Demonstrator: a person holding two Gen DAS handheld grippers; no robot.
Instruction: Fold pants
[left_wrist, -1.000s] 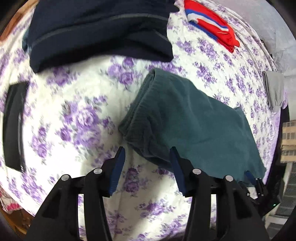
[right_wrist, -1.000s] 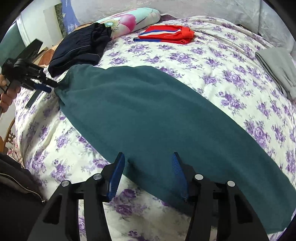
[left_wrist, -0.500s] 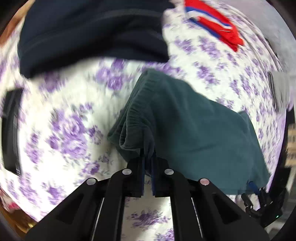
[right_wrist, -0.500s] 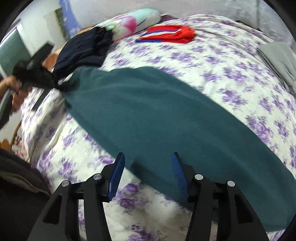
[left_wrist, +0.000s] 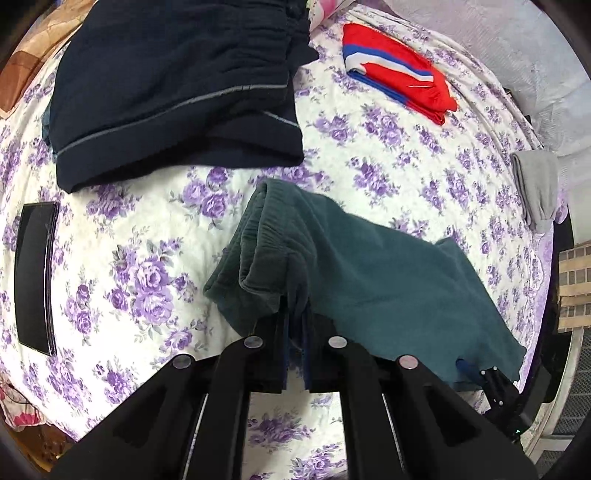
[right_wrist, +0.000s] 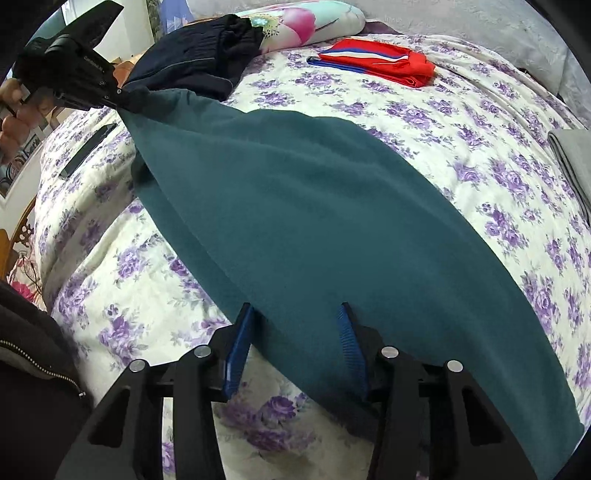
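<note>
The teal pants (right_wrist: 314, 206) lie stretched across the floral bed. In the left wrist view my left gripper (left_wrist: 294, 325) is shut on the bunched waistband of the teal pants (left_wrist: 369, 280) and lifts that end. In the right wrist view my right gripper (right_wrist: 295, 332) is open, its blue pads straddling the near edge of the pants by the leg end. The left gripper (right_wrist: 122, 96) shows there at the far left, pinching the waistband.
Folded dark navy pants (left_wrist: 173, 85) lie at the back left, red striped shorts (left_wrist: 399, 81) at the back, grey cloth (left_wrist: 535, 184) at the right edge. A black phone (left_wrist: 35, 277) lies left. A floral pillow (right_wrist: 295, 26) sits behind.
My left gripper closed on the waistband and raised it, bunching the cloth. My right gripper stayed open over the pants' near edge.
</note>
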